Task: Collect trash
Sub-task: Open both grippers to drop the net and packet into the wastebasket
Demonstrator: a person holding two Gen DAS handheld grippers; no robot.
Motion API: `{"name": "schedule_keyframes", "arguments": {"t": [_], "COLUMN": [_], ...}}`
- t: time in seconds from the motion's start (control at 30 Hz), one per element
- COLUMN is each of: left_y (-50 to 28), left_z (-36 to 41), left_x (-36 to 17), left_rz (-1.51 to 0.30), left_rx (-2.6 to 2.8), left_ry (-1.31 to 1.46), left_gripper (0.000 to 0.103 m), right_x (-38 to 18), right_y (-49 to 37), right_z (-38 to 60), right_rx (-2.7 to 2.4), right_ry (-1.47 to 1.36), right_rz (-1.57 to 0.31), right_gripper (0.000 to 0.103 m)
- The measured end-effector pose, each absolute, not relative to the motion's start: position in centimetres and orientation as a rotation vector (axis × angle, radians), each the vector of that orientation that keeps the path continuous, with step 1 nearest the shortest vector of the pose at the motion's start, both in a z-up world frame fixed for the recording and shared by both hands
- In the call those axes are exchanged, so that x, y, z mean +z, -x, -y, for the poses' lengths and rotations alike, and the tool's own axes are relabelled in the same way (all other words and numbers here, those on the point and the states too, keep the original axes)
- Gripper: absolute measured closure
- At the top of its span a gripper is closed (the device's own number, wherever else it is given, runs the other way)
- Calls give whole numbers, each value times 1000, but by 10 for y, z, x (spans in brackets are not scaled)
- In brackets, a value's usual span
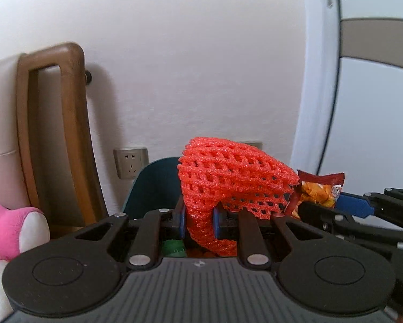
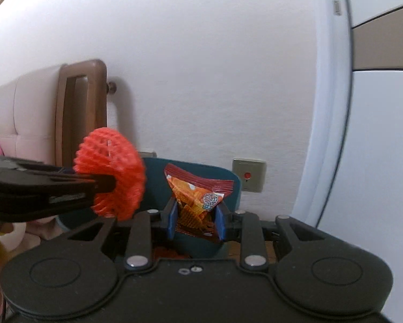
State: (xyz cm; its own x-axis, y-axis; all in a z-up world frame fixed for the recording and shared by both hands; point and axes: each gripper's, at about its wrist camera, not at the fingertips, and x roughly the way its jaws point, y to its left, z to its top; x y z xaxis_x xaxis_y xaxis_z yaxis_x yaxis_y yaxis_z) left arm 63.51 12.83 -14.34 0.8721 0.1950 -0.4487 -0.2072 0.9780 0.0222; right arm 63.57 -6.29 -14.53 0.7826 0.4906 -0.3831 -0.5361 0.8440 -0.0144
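Both tongs clamp trash: left tongs (image 1: 198, 222) squeeze spongy red foam netting (image 1: 228, 180); right tongs (image 2: 196, 222) pinch a crinkly snack wrapper (image 2: 198, 199).

No legible text in either view.

Snack packet (image 2: 198, 196), centre of right wrist view: round blue-white logo badge on its front, upper right of packet; characters too small and blurred to read. Same packet (image 1: 321, 188) at right of left wrist view: edge of a round badge visible, unreadable.

Left gripper (image 2: 104, 183), left of right wrist view: small pale strip label on its side face, lettering blurred, not readable.

Wall plate (image 2: 249, 175), centre right of right wrist view: red round mark only, no characters.
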Motion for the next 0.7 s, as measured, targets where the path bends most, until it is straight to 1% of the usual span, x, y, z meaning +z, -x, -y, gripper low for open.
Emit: {"name": "schedule_keyframes", "arguments": {"t": [0.27, 0.47, 0.57, 0.6, 0.7], "left_y": [-684, -701, -701, -700, -697], "left_z": [-151, -155, -153, -153, -154], "left_x": [-176, -189, -186, -185, -183], "left_rz": [-583, -634, -618, -612, -609], "left_rx": [303, 294, 296, 296, 274], "left_ry": [3, -10, -19, -21, 3], "left_gripper": [85, 85, 84, 82, 59], "right_x": [-171, -181, -183, -182, -181], "right_y": [-661, -669, -672, -672, -672], "right_z": [35, 23, 21, 21, 18], "right_rx": [623, 643, 638, 638, 633], "right_ry": [239, 260, 259, 256, 256], "right_rz": [-436, -469, -480, -478, -474], "right_gripper": [76, 75, 73, 73, 67]}}
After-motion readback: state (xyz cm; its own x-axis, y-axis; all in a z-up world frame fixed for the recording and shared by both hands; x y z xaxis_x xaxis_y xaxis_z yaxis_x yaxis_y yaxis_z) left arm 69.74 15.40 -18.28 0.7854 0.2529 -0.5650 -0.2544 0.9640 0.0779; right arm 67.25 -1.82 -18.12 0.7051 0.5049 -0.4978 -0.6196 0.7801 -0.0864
